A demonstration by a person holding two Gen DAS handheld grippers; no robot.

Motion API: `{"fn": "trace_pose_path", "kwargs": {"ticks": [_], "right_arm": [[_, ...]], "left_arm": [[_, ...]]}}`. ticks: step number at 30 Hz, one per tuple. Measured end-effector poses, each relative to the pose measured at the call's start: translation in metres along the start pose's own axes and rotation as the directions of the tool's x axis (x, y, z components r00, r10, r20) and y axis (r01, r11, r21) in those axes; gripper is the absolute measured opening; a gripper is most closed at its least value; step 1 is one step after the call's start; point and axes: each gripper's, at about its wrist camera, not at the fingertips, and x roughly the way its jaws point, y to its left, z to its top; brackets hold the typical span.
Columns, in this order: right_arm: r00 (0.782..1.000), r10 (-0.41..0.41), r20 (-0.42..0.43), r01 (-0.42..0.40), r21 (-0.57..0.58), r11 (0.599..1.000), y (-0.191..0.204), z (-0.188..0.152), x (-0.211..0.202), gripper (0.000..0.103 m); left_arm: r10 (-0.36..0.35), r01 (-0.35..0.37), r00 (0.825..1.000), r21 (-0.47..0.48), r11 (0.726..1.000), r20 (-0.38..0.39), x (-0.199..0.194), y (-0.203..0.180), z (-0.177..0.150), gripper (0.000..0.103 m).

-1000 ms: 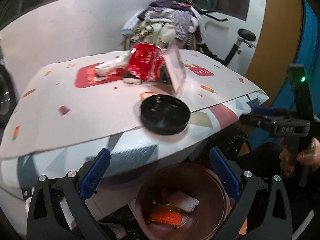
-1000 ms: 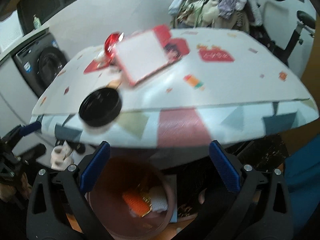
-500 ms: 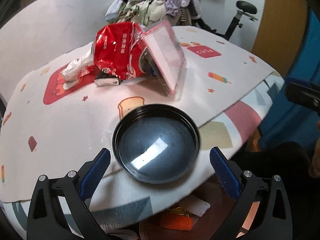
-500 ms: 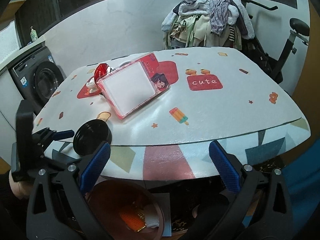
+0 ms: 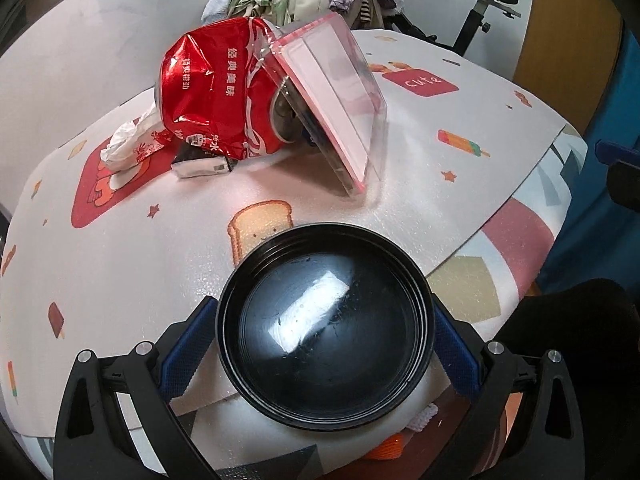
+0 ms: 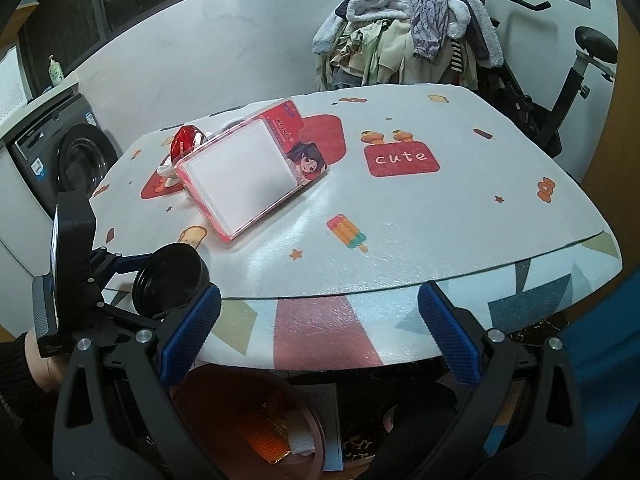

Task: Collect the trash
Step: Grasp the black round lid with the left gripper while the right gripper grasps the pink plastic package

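A black round bowl (image 5: 326, 344) sits at the near edge of the table (image 5: 120, 272), right between the blue pads of my left gripper (image 5: 322, 344), which is open around it with the pads close to its rim. Behind it lie a red snack bag (image 5: 208, 92), a clear pink-rimmed box (image 5: 340, 96), a crumpled white tissue (image 5: 128, 140) and a small silver packet (image 5: 200, 166). My right gripper (image 6: 320, 336) is open and empty, hanging off the table's front edge. Under that edge stands a brown bin (image 6: 200, 392) with orange and white trash inside.
A heap of clothes (image 6: 408, 36) on an exercise bike (image 6: 576, 80) stands behind the table. A washing machine (image 6: 60, 160) is at the left. A person's hand (image 6: 40, 360) holds the left gripper. A blue surface (image 5: 592, 208) rises at the right.
My left gripper rose from over the bin and advanced onto the table edge until the black bowl sits between its fingers. My right gripper lifted and pulled back a little; its view steadied.
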Motion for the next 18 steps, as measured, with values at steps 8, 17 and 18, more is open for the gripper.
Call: {"fn": "trace_pose_path", "kwargs": {"ticks": [8,17,18], "right_arm": [[1.0,-0.004,-0.008,0.004,-0.016,1.0,0.009,0.014,0.006,0.097],[0.997,0.069,-0.018,-0.067,0.097,0.993,0.019,0.082,0.04,0.097],[0.996,0.08,-0.028,-0.076,0.125,0.989,0.019,0.091,0.048,0.097]], "left_arm": [[-0.046,0.051,0.997,-0.068,0.996,0.063,-0.02,0.017,-0.005,0.091],[-0.037,0.086,0.972,-0.204,0.975,0.231,-0.087,0.055,-0.003,0.091],[-0.033,0.09,0.969,-0.225,0.97,0.247,-0.092,0.059,-0.003,0.091]]}}
